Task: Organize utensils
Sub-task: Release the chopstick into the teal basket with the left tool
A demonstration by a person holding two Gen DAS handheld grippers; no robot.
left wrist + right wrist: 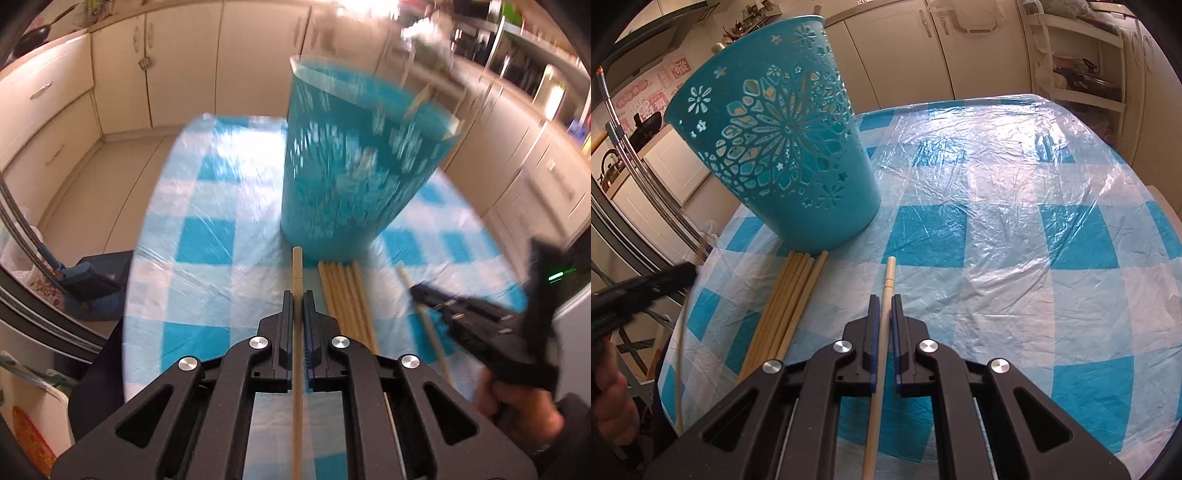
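Chopsticks are the job here, and most of them are not put away yet.

Biggest first: the table (1015, 206) has a blue and white checked cloth under clear plastic. On it stands the blue bin (783, 147), tall and full of flower-shaped holes. In the right view it sits at about 11 o'clock from the right tongs. Through the holes I can make out a stick or two inside, and one pokes up at the rim, so I think a few are already in.

Just below the bin, with their tips at its foot, lies a pile of chopsticks (786, 306) side by side. These are left to do.

Left tongs (298, 299) are shut tight on one chopstick (297, 269). It points at 12 o'clock, straight at the foot of the bin. That view is blurry, so the hand looks to be on the move. The tongs tilt down toward the table.

Right tongs (882, 302) also squeeze one chopstick (889, 277), pointing at 12 o'clock over the cloth, with the bin up to the left. They tilt down too. In the left view you can see the person's right hand (517, 402) holding that tool at 4 o'clock.

So two sticks are held and ready to drop in, and the pile comes after.
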